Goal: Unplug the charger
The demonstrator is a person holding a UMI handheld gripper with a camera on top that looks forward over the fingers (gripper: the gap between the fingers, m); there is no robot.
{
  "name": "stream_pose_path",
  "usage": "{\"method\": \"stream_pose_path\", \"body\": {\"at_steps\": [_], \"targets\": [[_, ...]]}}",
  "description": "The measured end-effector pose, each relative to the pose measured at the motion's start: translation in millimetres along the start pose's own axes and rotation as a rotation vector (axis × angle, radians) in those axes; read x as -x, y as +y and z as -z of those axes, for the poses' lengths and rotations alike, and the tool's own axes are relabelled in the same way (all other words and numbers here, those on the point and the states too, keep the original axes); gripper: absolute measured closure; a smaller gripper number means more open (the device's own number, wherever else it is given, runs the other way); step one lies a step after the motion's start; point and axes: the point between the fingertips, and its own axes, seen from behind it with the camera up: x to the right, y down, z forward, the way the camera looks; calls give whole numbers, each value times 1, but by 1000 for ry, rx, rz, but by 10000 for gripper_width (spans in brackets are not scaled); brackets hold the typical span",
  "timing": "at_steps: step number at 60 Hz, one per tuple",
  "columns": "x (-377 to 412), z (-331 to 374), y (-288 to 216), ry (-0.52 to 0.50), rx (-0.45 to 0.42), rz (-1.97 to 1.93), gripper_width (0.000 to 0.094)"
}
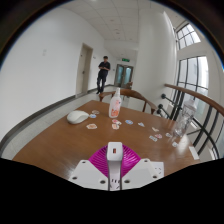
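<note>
My gripper [113, 158] is low over the near edge of a round wooden table [60, 145]. A white charger [113, 163], a narrow upright block with a small dark slot near its top, stands between the two magenta pads [99, 159]. The pads lie against both of its sides, so the fingers are shut on it. No socket or cable shows around it, and its lower part is hidden by the white finger bodies.
Beyond the fingers on the table are a white bottle with a pink label [116, 102], a white rounded object [77, 117], several small bits and clear glasses [178, 135]. A person [103, 72] stands in the corridor behind. A railing [195, 105] and windows are to the right.
</note>
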Motion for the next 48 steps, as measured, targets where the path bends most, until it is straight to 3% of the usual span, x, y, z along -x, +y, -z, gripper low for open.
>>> {"method": "stream_pose_path", "body": {"at_steps": [2, 14, 20, 26, 33, 48], "targets": [[0, 0, -1, 0, -8, -18, 854], [1, 5, -8, -39, -28, -61, 882], [-28, 50, -93, 31, -253, -15, 881], [-52, 80, -139, -5, -284, -110, 880], [-110, 99, -115, 103, -231, -111, 880], [-173, 88, 55, 175, 94, -161, 871]]}}
